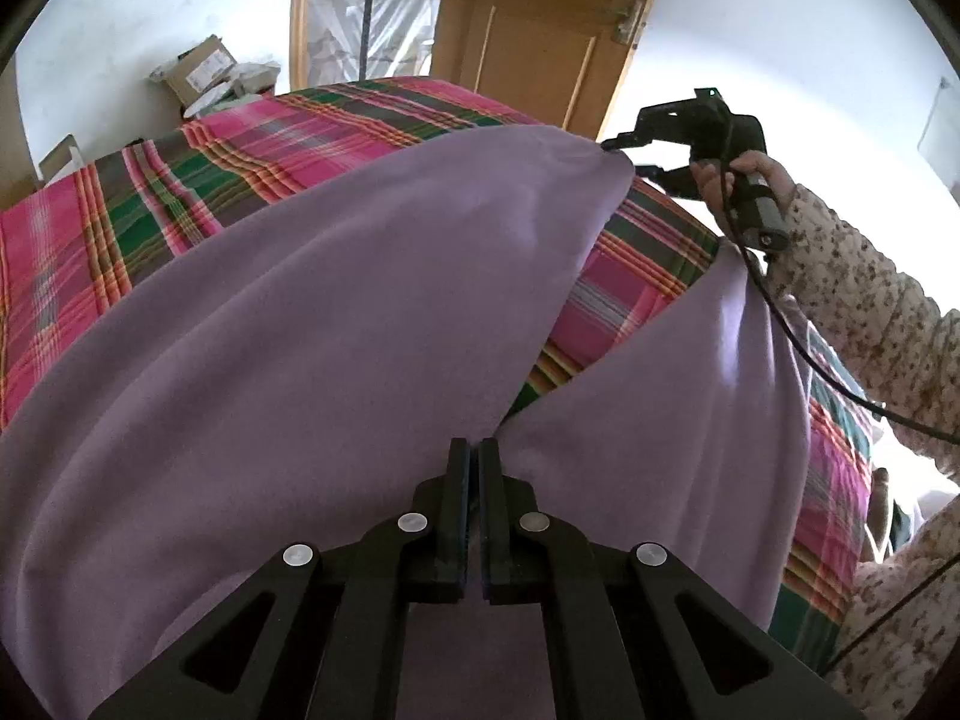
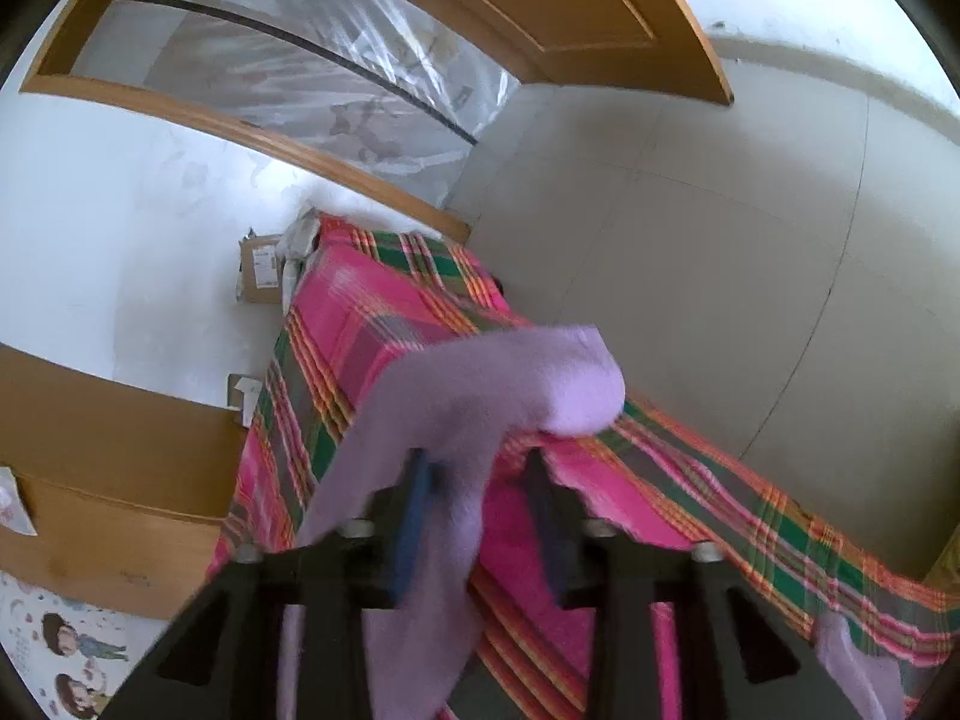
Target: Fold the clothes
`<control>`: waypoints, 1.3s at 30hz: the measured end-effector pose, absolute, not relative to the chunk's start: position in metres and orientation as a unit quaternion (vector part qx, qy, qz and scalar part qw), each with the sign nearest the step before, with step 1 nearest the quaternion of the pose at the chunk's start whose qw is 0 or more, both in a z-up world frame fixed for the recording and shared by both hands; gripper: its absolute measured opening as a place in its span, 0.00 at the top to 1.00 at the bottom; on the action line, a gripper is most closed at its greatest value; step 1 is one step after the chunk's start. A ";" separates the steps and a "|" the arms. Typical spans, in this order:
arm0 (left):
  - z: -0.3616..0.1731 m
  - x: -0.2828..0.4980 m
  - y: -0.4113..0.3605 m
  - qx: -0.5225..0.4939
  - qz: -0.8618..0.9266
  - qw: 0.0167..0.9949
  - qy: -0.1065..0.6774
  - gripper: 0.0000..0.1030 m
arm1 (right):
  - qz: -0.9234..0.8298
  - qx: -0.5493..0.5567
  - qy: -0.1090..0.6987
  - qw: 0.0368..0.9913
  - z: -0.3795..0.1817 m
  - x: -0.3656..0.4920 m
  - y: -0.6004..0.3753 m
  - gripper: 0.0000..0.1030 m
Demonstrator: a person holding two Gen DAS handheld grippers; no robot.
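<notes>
Clearly a soft load: the lilac garment (image 1: pixel 336 324) looks like light fleece or knit, limp, drooping wherever it is not held, unlikely to slip from rubbered pads
Where it lies: lifted above the plaid bed (image 1: pixel 180 180), spread wide ahead of the left gripper (image 1: pixel 472 462) and sagging toward the bed on its right side
Left fingers: drawn almost together, a sliver of gap, pinching a fold of the cloth right at their tips
Right gripper (image 2: pixel 480 468): fingers stand apart at a middling width; in the right wrist view a strip of the cloth drapes over and between them, its rounded end hanging just past the tips, resting on them and not clamped as far as I can judge
Seen from the left: the right gripper (image 1: pixel 648 159) meets the far corner of the cloth, carried by a hand (image 1: pixel 738 180) in a speckled sleeve (image 1: pixel 870 300)
Long axis: runs from the left fingers out to the right gripper's corner, slanting up and to the right, the cloth stretched between the two
Best hold, by my judgement: corners or hem edges, both ends at once, since a grip mid-panel would let it bunch
Risk: the right-hand end could slide off the parted fingers
</notes>
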State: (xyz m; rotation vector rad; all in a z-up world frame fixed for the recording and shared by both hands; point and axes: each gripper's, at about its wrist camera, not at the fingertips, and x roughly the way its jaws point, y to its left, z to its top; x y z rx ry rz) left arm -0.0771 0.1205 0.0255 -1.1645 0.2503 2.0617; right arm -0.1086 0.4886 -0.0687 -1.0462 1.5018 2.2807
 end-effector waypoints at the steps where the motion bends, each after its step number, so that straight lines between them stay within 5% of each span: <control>1: 0.025 -0.077 0.121 -0.454 0.804 0.371 0.098 0.98 | 0.779 -0.356 0.504 0.111 -0.065 -0.110 0.488 0.91; 9: 0.027 -0.075 0.120 -0.453 0.804 0.373 0.095 0.98 | 0.847 -0.304 0.378 0.217 -0.007 -0.098 0.484 0.93; 15: 0.031 -0.076 0.117 -0.451 0.805 0.376 0.082 0.98 | 0.833 -0.346 0.377 0.210 -0.020 -0.099 0.479 0.93; 20: 0.033 -0.075 0.110 -0.460 0.806 0.369 0.051 0.96 | 0.844 -0.406 0.316 0.151 -0.028 -0.118 0.445 0.84; 26: 0.047 -0.075 0.076 -0.449 0.832 0.326 -0.011 0.86 | 0.864 -0.418 0.187 0.210 -0.010 -0.119 0.402 0.78; 31: 0.056 -0.074 0.034 -0.436 0.856 0.270 -0.059 0.83 | 0.910 -0.386 0.098 0.114 0.021 -0.106 0.331 0.77; 39: 0.043 -0.058 -0.045 -0.438 0.879 0.154 -0.106 0.81 | 0.889 -0.453 0.059 -0.026 -0.008 -0.104 0.237 0.75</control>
